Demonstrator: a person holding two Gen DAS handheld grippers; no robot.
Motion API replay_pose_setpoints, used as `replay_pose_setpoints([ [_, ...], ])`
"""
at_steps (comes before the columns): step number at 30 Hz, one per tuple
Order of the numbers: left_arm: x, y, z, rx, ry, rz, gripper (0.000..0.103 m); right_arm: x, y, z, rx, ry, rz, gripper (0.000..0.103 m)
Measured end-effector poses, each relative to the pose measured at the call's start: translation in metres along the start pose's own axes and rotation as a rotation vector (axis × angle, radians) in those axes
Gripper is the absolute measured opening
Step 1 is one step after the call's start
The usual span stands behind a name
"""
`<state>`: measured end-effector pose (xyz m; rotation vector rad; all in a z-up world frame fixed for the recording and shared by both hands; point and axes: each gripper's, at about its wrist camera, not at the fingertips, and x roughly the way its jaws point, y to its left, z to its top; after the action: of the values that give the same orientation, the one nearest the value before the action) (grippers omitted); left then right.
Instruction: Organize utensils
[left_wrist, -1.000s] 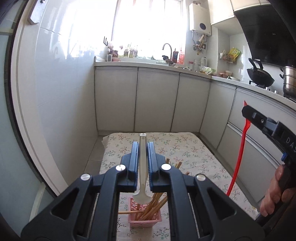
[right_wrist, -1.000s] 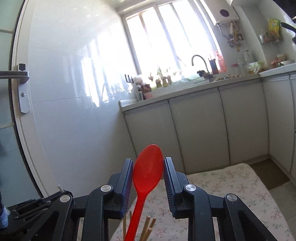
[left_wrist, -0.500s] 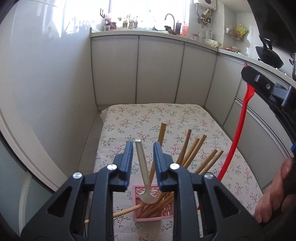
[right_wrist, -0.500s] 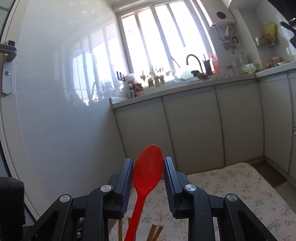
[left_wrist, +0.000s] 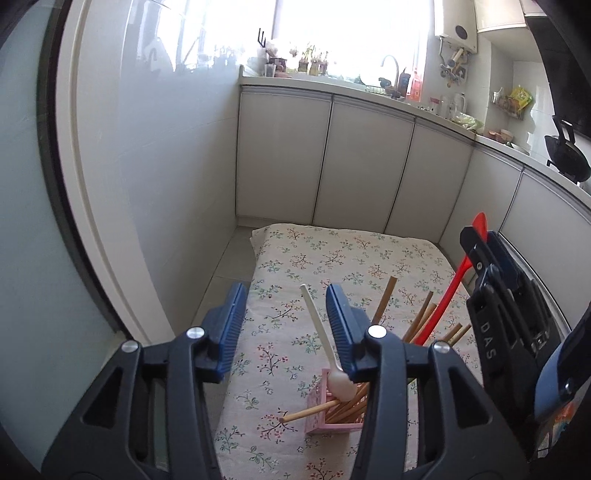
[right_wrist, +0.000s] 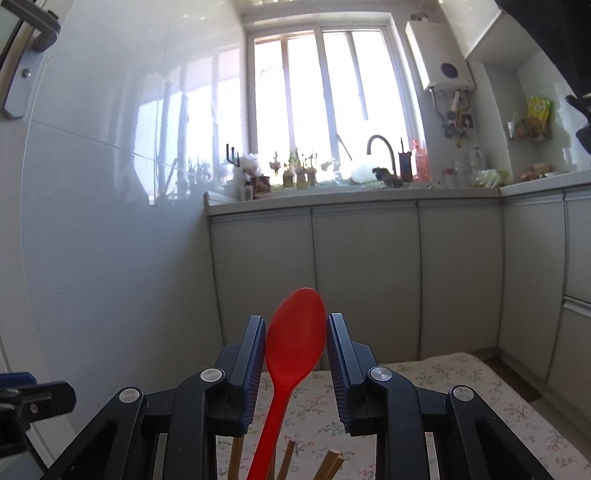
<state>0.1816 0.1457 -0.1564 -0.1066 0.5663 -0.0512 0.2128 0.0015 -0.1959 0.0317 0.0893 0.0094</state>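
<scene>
A pink basket (left_wrist: 317, 404) stands on the floral tablecloth (left_wrist: 291, 266) and holds several wooden chopsticks (left_wrist: 384, 301). A white spoon (left_wrist: 322, 338) stands in it, bowl down, leaning free between the jaws of my open left gripper (left_wrist: 284, 301). My right gripper (right_wrist: 295, 332) is shut on the bowl of a red spoon (right_wrist: 295, 349); its handle hangs down among the chopsticks (right_wrist: 334, 463). In the left wrist view the right gripper (left_wrist: 487, 254) and the red spoon (left_wrist: 448, 293) are at the right, over the basket.
White wall panels and a door frame (left_wrist: 96, 236) close the left side. Grey cabinets (left_wrist: 362, 173) run behind and to the right of the table. One chopstick (left_wrist: 303, 411) sticks out of the basket's left side.
My left gripper has opened and let go of the white spoon, which now stands in the basket. The right gripper has moved closer over the basket with the red spoon.
</scene>
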Motion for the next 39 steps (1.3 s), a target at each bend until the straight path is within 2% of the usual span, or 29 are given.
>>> replay_pose_setpoints([
  [6,0.002,0.002,-0.001,-0.011,0.016,-0.004,0.047,0.008,0.01,-0.016,-0.027,0.026,0.0,0.031],
  [10,0.005,0.0,-0.002,-0.002,0.022,-0.006,0.047,0.01,0.006,-0.017,-0.018,0.045,0.019,0.038],
  [15,0.009,-0.001,-0.004,0.007,0.038,-0.006,0.047,0.013,0.002,-0.013,-0.013,0.072,0.042,0.038],
  [17,0.011,-0.001,-0.004,0.006,0.046,-0.009,0.047,0.016,-0.001,-0.013,-0.002,0.098,0.059,0.032],
  [24,0.01,0.001,-0.003,0.001,0.069,-0.023,0.047,0.015,-0.024,0.009,0.06,0.173,0.137,0.032],
  [28,0.011,-0.004,-0.004,0.011,0.103,-0.036,0.047,0.013,-0.038,0.022,0.059,0.289,0.222,0.032],
  [31,0.009,-0.009,-0.007,0.023,0.126,-0.054,0.049,0.013,-0.052,0.03,0.049,0.357,0.241,0.032],
  [34,0.005,-0.014,-0.01,0.031,0.135,-0.057,0.058,0.019,-0.075,0.041,0.032,0.442,0.269,0.032],
  [37,-0.001,-0.017,-0.012,0.033,0.135,-0.063,0.059,0.032,-0.102,0.044,0.049,0.565,0.309,0.032],
  [39,-0.005,-0.02,-0.014,0.034,0.133,-0.057,0.064,0.05,-0.123,0.037,0.092,0.667,0.33,0.032],
])
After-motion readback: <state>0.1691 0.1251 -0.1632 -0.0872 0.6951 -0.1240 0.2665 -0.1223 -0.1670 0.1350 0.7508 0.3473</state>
